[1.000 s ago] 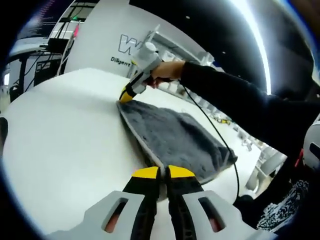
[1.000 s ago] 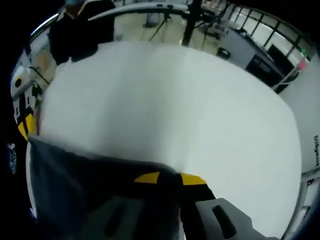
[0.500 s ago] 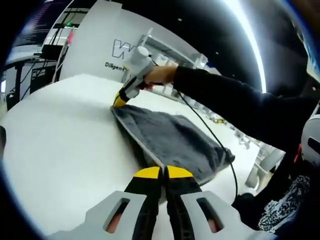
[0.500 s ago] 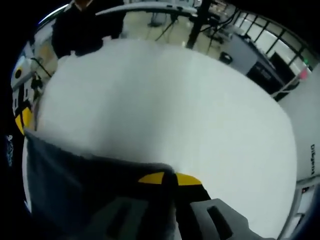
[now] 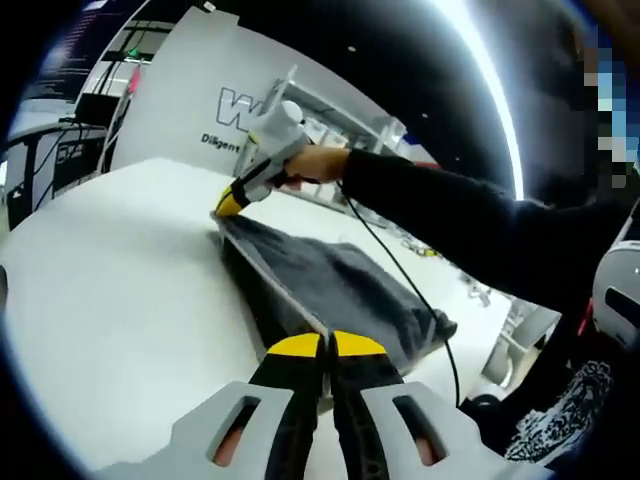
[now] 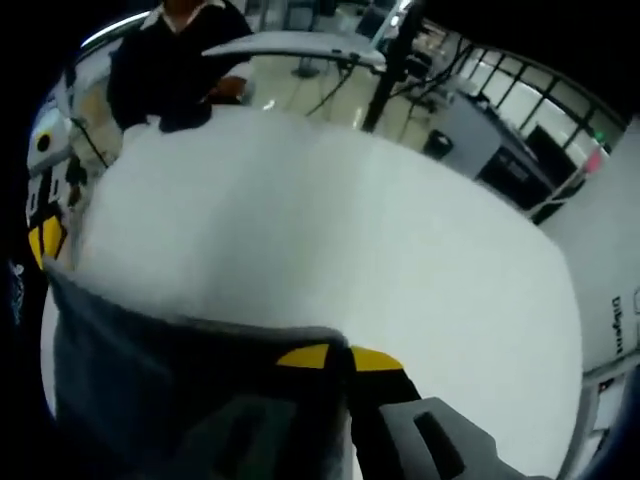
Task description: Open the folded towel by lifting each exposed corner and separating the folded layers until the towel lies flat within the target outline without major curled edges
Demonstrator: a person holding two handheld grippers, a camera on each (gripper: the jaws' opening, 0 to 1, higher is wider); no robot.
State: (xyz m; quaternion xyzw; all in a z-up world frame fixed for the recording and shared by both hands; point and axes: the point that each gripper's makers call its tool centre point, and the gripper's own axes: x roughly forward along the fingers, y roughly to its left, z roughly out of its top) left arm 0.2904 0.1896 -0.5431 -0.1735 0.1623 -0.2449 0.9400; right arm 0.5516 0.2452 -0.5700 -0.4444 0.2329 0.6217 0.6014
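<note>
While the left gripper (image 5: 328,345) pinches one corner of the grey towel (image 5: 330,285) between jaws pressed tight together, the right gripper (image 5: 229,203) shows across the table (image 5: 120,270) in the left gripper view, clamped on the far corner of that same towel. One towel, two grippers, one white round table: that is the count, and there is no box, bin or tray among them to hold anything. The towel's upper layer is raised off the table along the edge that runs between the two held corners, with a dark gap under it, and the rest slopes down to lie on the tabletop toward the person's side. A dark sleeve (image 5: 450,215) reaches in from the right to the right gripper, with a thin black cable (image 5: 400,275) hanging from it over the towel. In the right gripper view, the right gripper (image 6: 340,358) has its yellow tips closed on the towel (image 6: 170,390) (the cloth drapes over the left jaw and hides most of it), and the left gripper (image 6: 45,240) sits at the left edge beside the towel's other corner. A person in dark clothes (image 6: 175,55) stands beyond the table (image 6: 350,250).
</note>
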